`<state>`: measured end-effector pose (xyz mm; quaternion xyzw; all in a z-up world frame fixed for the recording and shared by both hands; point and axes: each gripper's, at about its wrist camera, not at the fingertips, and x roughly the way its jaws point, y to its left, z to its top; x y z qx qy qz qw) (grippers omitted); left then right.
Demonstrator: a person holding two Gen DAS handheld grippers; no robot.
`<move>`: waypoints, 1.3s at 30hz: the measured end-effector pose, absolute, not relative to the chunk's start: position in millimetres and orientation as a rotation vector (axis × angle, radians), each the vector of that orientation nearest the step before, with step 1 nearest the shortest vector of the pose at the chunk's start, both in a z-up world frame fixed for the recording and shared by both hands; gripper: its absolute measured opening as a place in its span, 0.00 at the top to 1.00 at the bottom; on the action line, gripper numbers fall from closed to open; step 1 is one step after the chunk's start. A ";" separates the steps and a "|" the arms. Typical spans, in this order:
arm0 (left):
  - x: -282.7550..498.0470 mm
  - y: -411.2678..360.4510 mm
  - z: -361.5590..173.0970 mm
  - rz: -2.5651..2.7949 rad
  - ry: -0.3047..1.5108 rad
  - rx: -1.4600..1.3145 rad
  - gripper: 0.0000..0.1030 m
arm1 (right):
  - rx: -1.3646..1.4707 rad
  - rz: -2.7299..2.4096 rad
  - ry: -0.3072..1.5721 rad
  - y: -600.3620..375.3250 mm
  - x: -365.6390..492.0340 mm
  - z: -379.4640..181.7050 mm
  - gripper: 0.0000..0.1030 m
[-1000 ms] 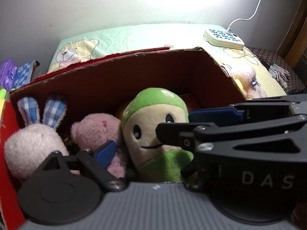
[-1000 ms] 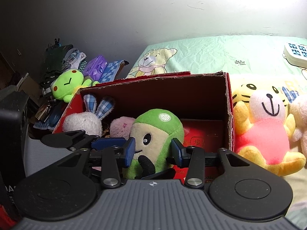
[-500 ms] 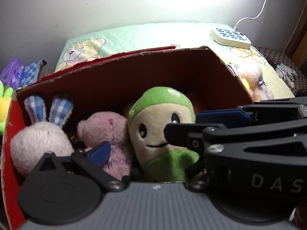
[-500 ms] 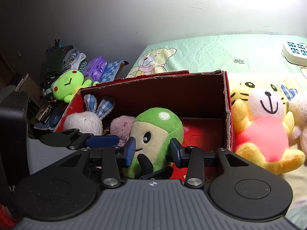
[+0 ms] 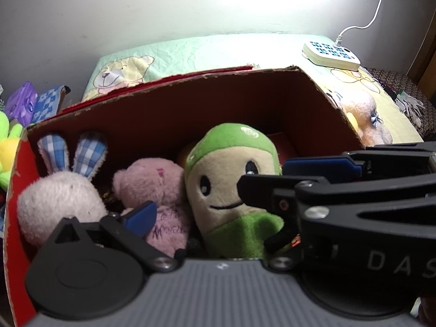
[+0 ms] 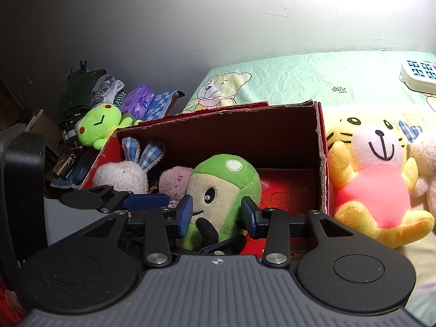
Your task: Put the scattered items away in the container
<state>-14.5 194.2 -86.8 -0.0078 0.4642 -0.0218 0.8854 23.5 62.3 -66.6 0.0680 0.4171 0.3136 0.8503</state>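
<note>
The right gripper (image 6: 215, 215) is clenching the green doll (image 6: 222, 190) inside the box (image 6: 321, 163), pads pressing its sides. The left gripper (image 5: 218, 212) is gaping wide around nothing, its blue pad (image 5: 141, 218) lying against the pink plush (image 5: 155, 188). The bunny (image 5: 60, 193) is sitting at the box's left end, the bear (image 6: 376, 179) just outside its right wall.

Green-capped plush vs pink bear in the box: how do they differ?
The green-capped plush is taller, beige-faced with a stitched smile; the pink bear is shorter and all pink. The green-capped plush sits between the right gripper pads; the pink bear sits free. Both stand upright, side by side in the cardboard box.
</note>
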 end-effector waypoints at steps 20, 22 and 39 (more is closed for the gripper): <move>-17.6 193.0 -90.2 -0.020 0.969 0.001 0.01 | 0.151 0.640 0.881 60.0 16.5 -65.1 0.63; -18.1 194.0 -90.7 -0.017 0.970 -0.004 0.00 | 0.152 0.634 0.880 59.7 15.2 -64.0 0.62; -26.0 187.2 -84.0 0.073 1.029 -0.021 0.00 | 0.194 0.604 0.856 48.8 3.4 -58.4 0.53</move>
